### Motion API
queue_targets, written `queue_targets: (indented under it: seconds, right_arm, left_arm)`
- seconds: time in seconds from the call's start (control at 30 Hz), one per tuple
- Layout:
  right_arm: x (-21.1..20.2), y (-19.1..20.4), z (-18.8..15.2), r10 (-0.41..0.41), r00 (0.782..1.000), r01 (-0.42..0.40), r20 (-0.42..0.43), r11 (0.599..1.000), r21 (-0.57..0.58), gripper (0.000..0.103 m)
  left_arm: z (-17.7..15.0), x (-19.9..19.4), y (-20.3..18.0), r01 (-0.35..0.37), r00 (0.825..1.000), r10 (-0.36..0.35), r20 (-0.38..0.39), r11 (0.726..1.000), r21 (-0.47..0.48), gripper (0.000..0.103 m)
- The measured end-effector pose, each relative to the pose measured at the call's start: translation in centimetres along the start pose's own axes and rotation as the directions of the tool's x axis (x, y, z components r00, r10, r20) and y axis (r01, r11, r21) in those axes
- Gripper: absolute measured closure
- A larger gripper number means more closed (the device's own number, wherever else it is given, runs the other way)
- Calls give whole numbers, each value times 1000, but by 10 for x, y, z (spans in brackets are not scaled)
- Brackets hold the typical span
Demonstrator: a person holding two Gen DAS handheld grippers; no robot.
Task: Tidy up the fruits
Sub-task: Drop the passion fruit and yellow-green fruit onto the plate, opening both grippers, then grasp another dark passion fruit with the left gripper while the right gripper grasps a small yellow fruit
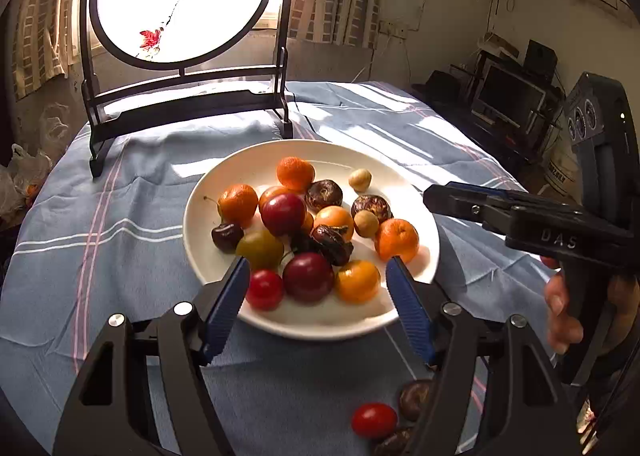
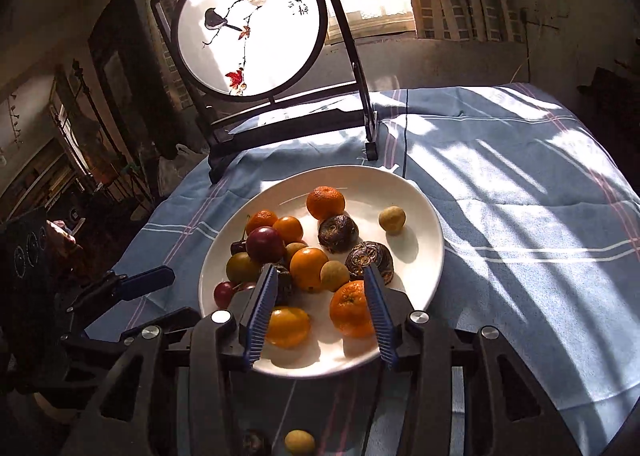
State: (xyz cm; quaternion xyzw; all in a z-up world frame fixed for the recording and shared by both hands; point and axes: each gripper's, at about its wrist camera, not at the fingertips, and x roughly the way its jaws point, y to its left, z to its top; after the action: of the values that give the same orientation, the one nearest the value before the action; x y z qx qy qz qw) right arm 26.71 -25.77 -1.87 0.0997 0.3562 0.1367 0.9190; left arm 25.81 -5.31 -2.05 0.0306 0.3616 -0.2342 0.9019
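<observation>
Left hand-held gripper (image 1: 316,268) — above fruit plate (image 1: 200,195).

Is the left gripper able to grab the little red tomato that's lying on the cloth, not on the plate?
Probably yes. The left gripper is open and empty, and the cherry tomato lies bare on the tablecloth just below it, beside brown fruits; it would need to pull back first.
</observation>
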Motion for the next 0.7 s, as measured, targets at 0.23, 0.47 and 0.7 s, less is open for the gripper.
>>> queue_targets:
  seconds: [0.23, 0.47, 0.7]
  right_arm:
    - [-65, -2, -75, -9, 1000, 9, 16, 1000, 23, 34]
    - [-76, -5, -111, -2, 1000, 2, -6, 999, 52, 34]
    - [-54, -2, -110, -43, 994, 41, -96, 999, -30, 50]
  left_arm:
    - [-90, -35, -51, 11, 995, 8, -102, 982, 190, 32]
    - [-109, -5, -62, -18, 979, 56, -196, 982, 190, 45]
    - [-109, -17, -66, 34, 981, -5, -193, 988, 150, 61]
